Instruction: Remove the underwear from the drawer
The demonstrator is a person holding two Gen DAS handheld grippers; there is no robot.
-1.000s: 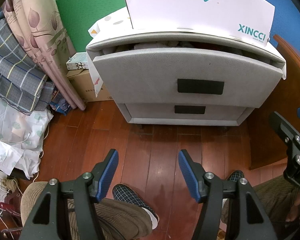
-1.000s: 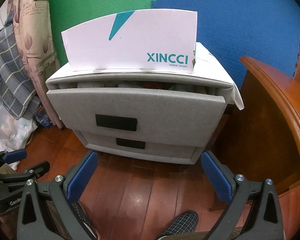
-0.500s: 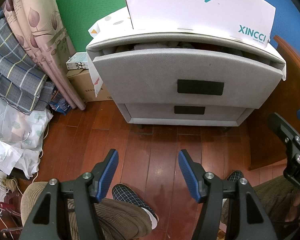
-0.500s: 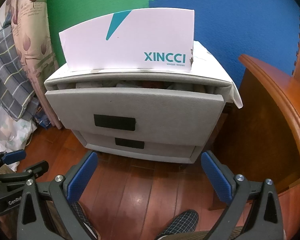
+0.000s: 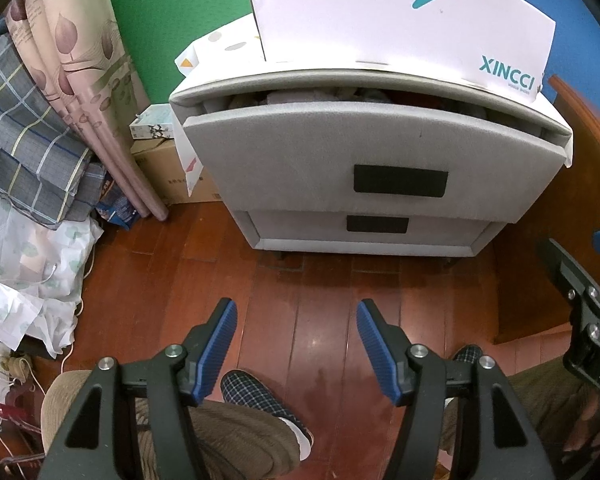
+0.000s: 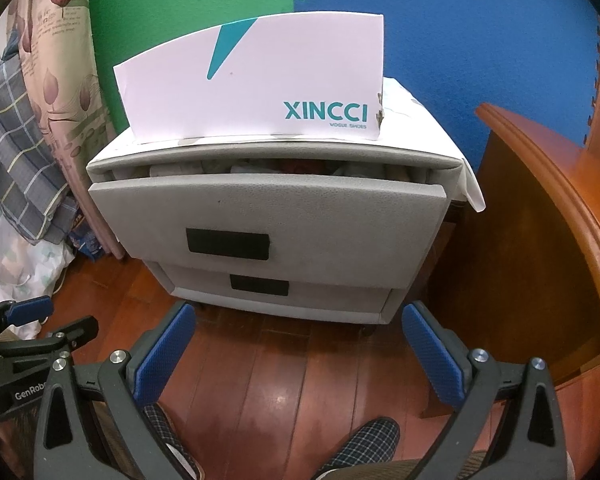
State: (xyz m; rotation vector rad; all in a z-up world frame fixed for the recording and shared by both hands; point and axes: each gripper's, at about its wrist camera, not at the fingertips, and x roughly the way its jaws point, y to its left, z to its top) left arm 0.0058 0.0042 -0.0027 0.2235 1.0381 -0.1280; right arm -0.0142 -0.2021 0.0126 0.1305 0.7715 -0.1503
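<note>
A grey two-drawer nightstand (image 5: 372, 152) (image 6: 268, 220) stands ahead on the wooden floor. Its top drawer (image 6: 260, 196) is pulled out a little, and folded cloth items (image 5: 300, 96) (image 6: 260, 168) show in the narrow gap; I cannot tell which is underwear. The lower drawer (image 5: 376, 236) is shut. My left gripper (image 5: 296, 320) is open and empty, low above the floor, well short of the nightstand. My right gripper (image 6: 298, 324) is open wide and empty, also short of it.
A white XINCCI shoe box (image 6: 256, 88) sits on top of the nightstand. Curtains and plaid fabric (image 5: 40, 120) hang at the left, with cardboard boxes (image 5: 168, 172) beside the nightstand. A wooden bed frame (image 6: 548, 240) stands at the right. Slippered feet (image 5: 260, 396) are below the grippers.
The right gripper has crept slightly closer and higher toward the nightstand. The left gripper has barely moved. Both stay open.
</note>
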